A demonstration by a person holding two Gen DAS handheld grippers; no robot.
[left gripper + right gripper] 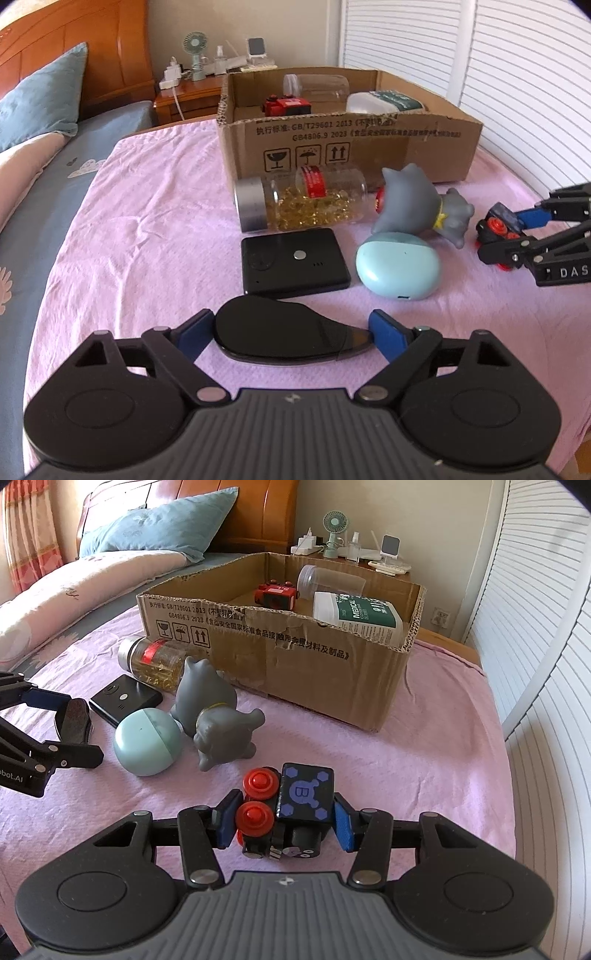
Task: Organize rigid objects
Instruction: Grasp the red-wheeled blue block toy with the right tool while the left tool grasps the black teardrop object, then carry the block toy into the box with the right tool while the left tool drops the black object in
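Right gripper [284,821] fingers clamp a toy locomotive [291,808]; left gripper [291,328] fingers touch both ends of a black oval case [284,332] on the bed.

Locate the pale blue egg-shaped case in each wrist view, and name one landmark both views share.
Left wrist view: the pale blue case lies right of centre, beside the black flat device.
Right wrist view: the case lies left of centre, in front of the grey toy figure.
Shared landmark: the cardboard box behind it.
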